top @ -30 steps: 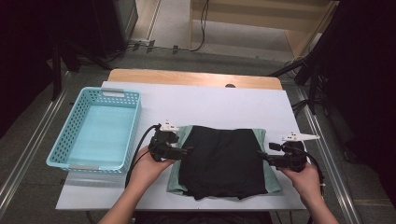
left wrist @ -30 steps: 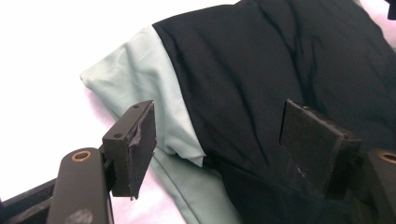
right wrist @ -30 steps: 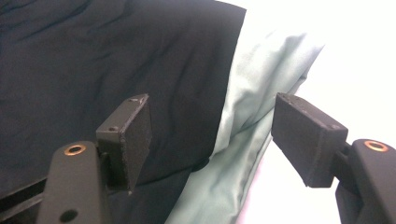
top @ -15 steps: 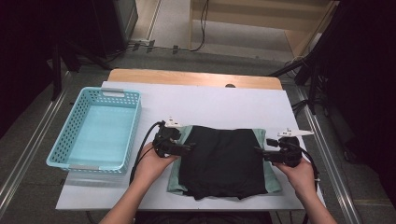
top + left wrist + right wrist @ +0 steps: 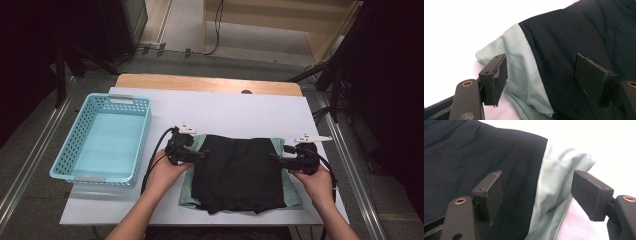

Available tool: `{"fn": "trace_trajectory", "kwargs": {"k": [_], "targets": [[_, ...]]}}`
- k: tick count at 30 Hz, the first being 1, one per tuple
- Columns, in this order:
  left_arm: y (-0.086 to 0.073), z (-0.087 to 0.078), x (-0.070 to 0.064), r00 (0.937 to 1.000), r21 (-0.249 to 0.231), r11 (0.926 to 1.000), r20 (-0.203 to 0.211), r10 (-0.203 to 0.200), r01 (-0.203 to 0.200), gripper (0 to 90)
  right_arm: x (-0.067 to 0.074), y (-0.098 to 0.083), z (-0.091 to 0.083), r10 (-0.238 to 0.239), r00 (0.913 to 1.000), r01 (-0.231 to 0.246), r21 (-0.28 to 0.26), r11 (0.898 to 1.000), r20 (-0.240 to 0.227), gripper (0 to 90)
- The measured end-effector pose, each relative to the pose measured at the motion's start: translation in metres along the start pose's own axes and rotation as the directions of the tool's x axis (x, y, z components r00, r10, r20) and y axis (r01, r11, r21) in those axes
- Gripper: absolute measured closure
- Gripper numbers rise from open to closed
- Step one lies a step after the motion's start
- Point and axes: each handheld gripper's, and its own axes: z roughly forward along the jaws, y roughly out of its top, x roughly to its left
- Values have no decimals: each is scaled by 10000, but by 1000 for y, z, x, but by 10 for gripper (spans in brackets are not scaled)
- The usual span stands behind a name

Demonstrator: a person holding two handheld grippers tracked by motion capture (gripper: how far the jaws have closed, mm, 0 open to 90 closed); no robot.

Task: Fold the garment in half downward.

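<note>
Right now I've got both grippers down at the pile of folded clothes in the near middle of the white table [image 5: 225, 107]. On top lies the black garment [image 5: 237, 170], spread flat and a bit creased, and under it the pale green garment [image 5: 190, 187] peeks out along the left and right edges.

My left gripper [image 5: 202, 154] sits at the left edge of the pile, toward its far corner. Looking along it, the jaws stand apart with nothing pinched: one pad hangs over the green cloth [image 5: 524, 75], the other over the black cloth [image 5: 579, 37], and the line where black meets green runs between them.

My right gripper [image 5: 274, 157] is at the right edge, mirrored. Its jaws are released too, spread wide, one pad over the black fabric [image 5: 486, 152], the other out past the green edge [image 5: 559, 177] above the bare table. Whether the pads brush the cloth I can't tell.

Over on the left, well apart from the pile, stands the light blue basket [image 5: 67, 157], its long side running near to far.
</note>
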Motion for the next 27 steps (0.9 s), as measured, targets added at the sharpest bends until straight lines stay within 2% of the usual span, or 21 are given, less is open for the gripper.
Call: {"fn": "trace_trajectory", "kwargs": {"k": [14, 27], "targets": [[3, 12, 7, 9999, 111, 9999, -134, -75, 76, 282, -3, 8, 11, 33, 9998, -32, -87, 10000, 190, 246], [1, 23, 9, 9997, 343, 9992, -174, -192, 198, 283, -2, 10, 29, -153, 9986, 138, 300, 9995, 505, 247]]}}
